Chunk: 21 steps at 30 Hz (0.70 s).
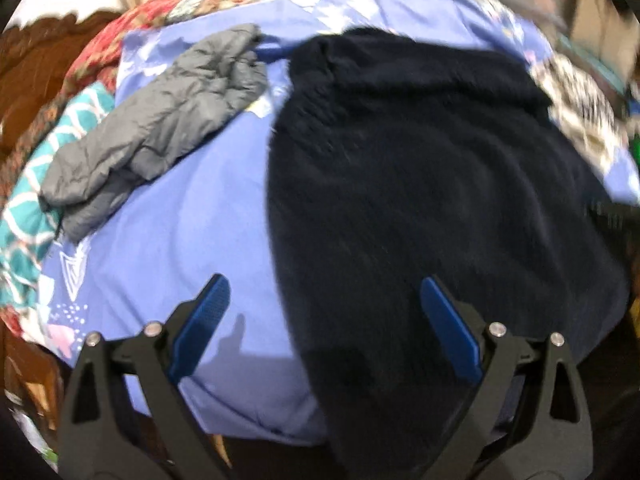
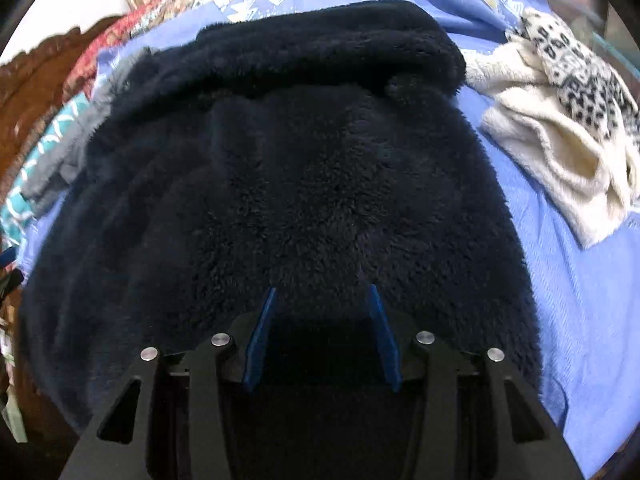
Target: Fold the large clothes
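A large dark navy fleece garment (image 1: 432,184) lies spread on the blue bedsheet (image 1: 180,232). In the right wrist view the same fleece (image 2: 288,168) fills the middle, its far edge rolled over. My left gripper (image 1: 325,284) is open and empty, above the fleece's left edge, its left finger over the sheet. My right gripper (image 2: 323,290) is open above the near part of the fleece, with nothing held between its blue pads.
A grey puffy jacket (image 1: 160,120) lies crumpled at the far left on the sheet. A cream and leopard-print fleece (image 2: 560,120) lies at the right. A floral quilt (image 1: 132,20) and a teal patterned cloth (image 1: 28,200) border the sheet. A wooden headboard (image 2: 36,92) stands left.
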Tool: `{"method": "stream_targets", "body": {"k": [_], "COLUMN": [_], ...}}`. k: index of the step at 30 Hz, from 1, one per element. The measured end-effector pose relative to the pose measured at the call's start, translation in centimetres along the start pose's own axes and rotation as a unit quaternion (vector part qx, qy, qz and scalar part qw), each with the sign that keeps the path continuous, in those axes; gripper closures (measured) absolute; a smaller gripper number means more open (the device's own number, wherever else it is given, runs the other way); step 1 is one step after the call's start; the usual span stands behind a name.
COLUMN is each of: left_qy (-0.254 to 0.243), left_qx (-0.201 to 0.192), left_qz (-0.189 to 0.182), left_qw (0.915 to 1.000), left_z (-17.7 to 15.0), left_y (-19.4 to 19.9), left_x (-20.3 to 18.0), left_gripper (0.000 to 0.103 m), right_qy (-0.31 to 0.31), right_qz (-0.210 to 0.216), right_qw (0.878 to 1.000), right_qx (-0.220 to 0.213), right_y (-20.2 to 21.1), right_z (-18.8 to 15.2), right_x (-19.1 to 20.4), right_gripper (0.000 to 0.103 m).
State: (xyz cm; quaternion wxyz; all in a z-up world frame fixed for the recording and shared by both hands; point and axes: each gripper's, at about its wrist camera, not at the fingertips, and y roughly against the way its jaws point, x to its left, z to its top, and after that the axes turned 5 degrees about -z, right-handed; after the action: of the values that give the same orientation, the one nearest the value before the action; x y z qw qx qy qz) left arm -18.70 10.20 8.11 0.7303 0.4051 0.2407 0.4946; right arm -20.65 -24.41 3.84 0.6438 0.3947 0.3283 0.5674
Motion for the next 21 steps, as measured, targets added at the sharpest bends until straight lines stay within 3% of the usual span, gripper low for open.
{"method": "stream_targets", "body": {"k": [6,10,21], "left_qy": [-0.025,0.001,0.033], "left_qx": [0.036,0.067,0.087], "left_qz": [0.028,0.028,0.028], "left_qw": [0.9986,0.9973,0.9953], "left_z": [-1.6,-2.1,-2.4], "left_y": [-1.5,-3.0,-3.7], "left_x": [-2.8,-2.3,-1.5], "left_gripper": [0.009,0.009,0.009], "right_qy": [0.015,0.011,0.043], "right_qz": [-0.048,-0.062,-0.091], "right_qw": [0.999,0.998,0.988], "right_qx": [-0.013,-0.031,-0.118], "right_y": [0.9,2.8,8.7], "right_z": [0.0,-0.7,-1.6], "right_x": [1.3,1.7,4.4], "right_gripper": [0.034,0.034,0.029]}}
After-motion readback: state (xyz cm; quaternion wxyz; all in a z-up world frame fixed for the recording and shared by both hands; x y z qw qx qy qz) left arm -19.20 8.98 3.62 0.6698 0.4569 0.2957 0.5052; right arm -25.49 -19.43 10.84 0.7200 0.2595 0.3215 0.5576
